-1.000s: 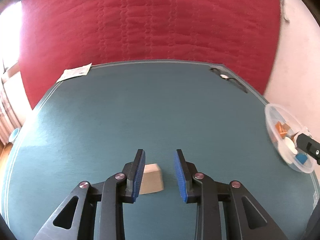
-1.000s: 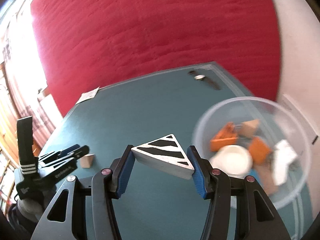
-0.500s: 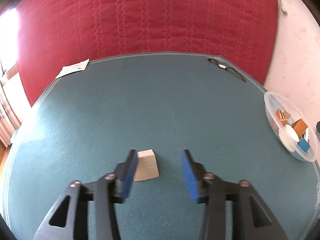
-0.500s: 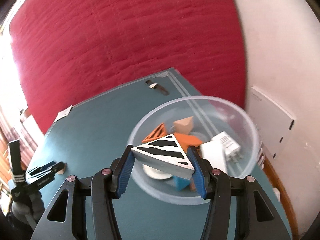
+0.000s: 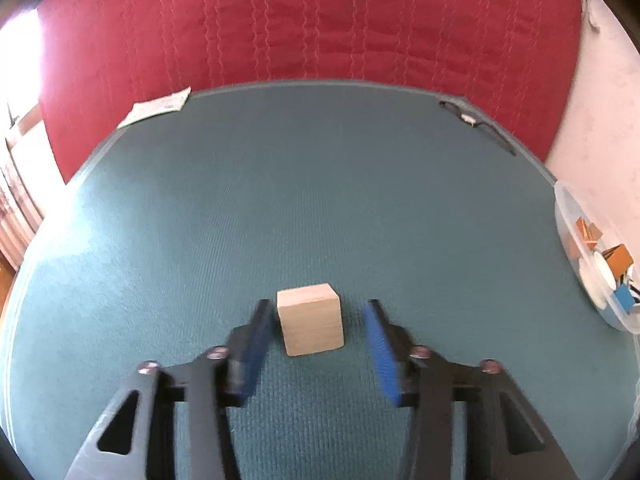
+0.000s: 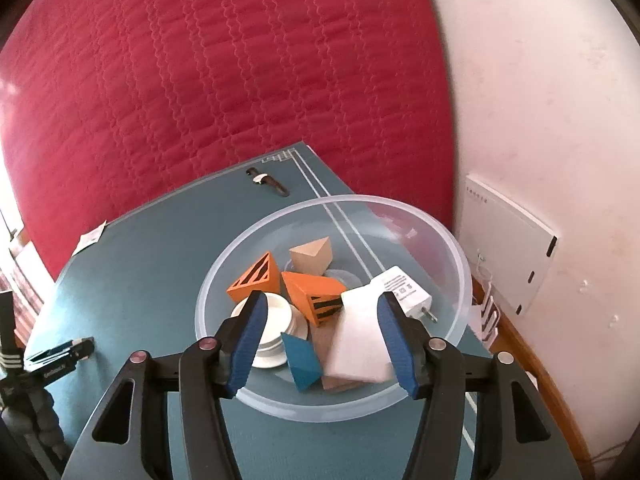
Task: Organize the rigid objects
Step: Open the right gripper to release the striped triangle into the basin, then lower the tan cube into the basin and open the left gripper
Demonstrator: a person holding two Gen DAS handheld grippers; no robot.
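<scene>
A quilted red bedspread (image 5: 304,28) with wavy stitch lines fills the background, and below it a flat teal mat (image 5: 280,200) with a fine ribbed weave and a pale border line is spread. At the mat's right edge a round, clear plastic bowl (image 6: 404,205) is set. Only the right wrist view shows its contents fully: orange wedges with black stripes (image 6: 256,277), a plain wooden wedge (image 6: 314,258), a blue block (image 6: 302,364), a white round lid (image 6: 272,320), a white flat piece (image 6: 360,344) and a white plug adapter (image 6: 406,290).

The right gripper (image 6: 320,322) is held over the bowl, its jaws opening with nothing clamped between the blue pads.

Only the left wrist view shows a pale wooden cube (image 5: 310,318) resting on the mat between the jaws of the left gripper (image 5: 316,320), which are closing but not yet pressing on it.

A wristwatch (image 6: 266,181) and a paper slip (image 5: 158,105) lie at the far edge.
</scene>
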